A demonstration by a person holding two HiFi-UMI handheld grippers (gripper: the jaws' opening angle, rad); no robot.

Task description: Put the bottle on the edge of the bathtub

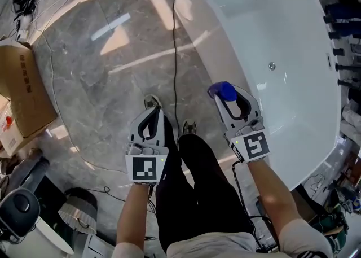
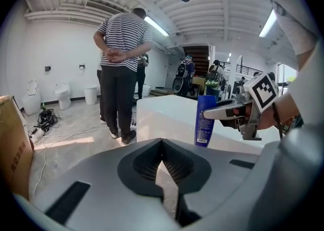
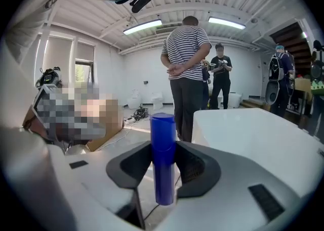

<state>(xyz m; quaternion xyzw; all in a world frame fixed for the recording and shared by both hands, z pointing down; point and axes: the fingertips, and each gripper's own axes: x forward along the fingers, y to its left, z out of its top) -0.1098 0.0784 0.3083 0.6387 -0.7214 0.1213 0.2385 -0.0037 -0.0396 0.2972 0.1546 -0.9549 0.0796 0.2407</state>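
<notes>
A blue bottle (image 1: 221,90) stands upright between the jaws of my right gripper (image 1: 227,95), which is shut on its upper part. In the left gripper view the bottle (image 2: 205,120) hangs right at the near rim of the white bathtub (image 2: 162,111); whether its base touches the rim I cannot tell. The right gripper view shows the bottle (image 3: 163,158) in front of the jaws, with the bathtub (image 3: 253,124) to its right. My left gripper (image 1: 151,111) is over the floor, left of the tub, shut and empty.
The bathtub's rim (image 1: 194,31) runs diagonally from top middle to lower right. A black cable (image 1: 174,53) lies on the grey floor beside it. A cardboard box (image 1: 22,93) sits at the left. A person in a striped shirt (image 2: 121,68) stands beyond the tub.
</notes>
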